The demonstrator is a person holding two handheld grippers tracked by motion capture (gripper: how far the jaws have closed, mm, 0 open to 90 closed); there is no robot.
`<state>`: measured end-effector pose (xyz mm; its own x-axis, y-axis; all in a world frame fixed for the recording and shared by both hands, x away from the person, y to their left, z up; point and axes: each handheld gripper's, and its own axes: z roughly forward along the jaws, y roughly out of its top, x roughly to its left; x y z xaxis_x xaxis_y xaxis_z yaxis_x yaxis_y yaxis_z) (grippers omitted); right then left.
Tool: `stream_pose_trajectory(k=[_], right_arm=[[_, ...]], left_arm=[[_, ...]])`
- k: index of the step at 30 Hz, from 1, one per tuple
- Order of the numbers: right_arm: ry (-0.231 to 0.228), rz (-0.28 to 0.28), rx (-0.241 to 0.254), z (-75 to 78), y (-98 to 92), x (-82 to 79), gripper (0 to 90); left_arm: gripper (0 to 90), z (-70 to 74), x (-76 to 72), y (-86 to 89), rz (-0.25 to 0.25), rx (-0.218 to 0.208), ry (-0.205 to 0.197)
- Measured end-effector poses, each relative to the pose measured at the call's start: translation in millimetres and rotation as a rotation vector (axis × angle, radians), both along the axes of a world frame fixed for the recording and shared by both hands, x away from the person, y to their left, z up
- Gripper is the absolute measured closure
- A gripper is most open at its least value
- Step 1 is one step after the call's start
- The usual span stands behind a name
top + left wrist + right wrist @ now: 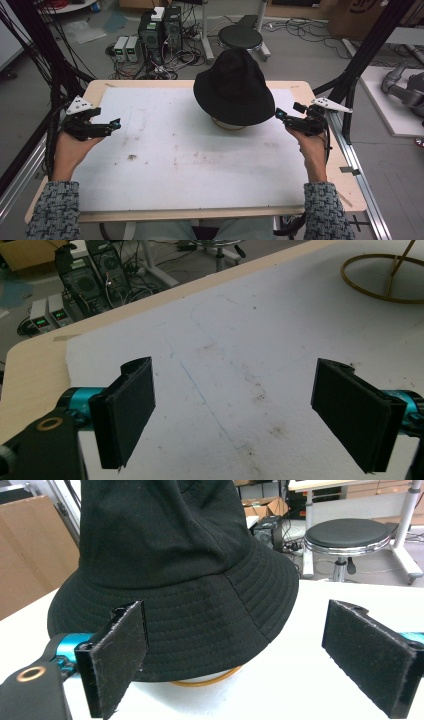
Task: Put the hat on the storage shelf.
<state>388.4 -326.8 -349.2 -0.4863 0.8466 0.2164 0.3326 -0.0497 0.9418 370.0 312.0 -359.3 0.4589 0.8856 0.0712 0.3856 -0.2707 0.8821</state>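
Hat (234, 87), plain black with no readable label, sits far right on the desk (150, 150). Left gripper (116, 124) and right gripper (280, 116) are both spread, holding nothing.

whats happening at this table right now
A person holds a claw in each hand over a white foam-covered table. The right claw, open, sits just beside the brim of a black fabric bucket hat resting on a gold wire stand. The left claw, also open, is far off, holding nothing.
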Motion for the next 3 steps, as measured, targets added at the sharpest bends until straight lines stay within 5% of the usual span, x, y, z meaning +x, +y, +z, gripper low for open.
stream_pose_trajectory(k=[3], right_arm=[[-0.001, 0.001, 0.008, 0.4, -1.9, -3.0, 11.0]], left_arm=[[18.0, 0.1, -0.4, -1.6, -0.002, -0.003, -0.001]])
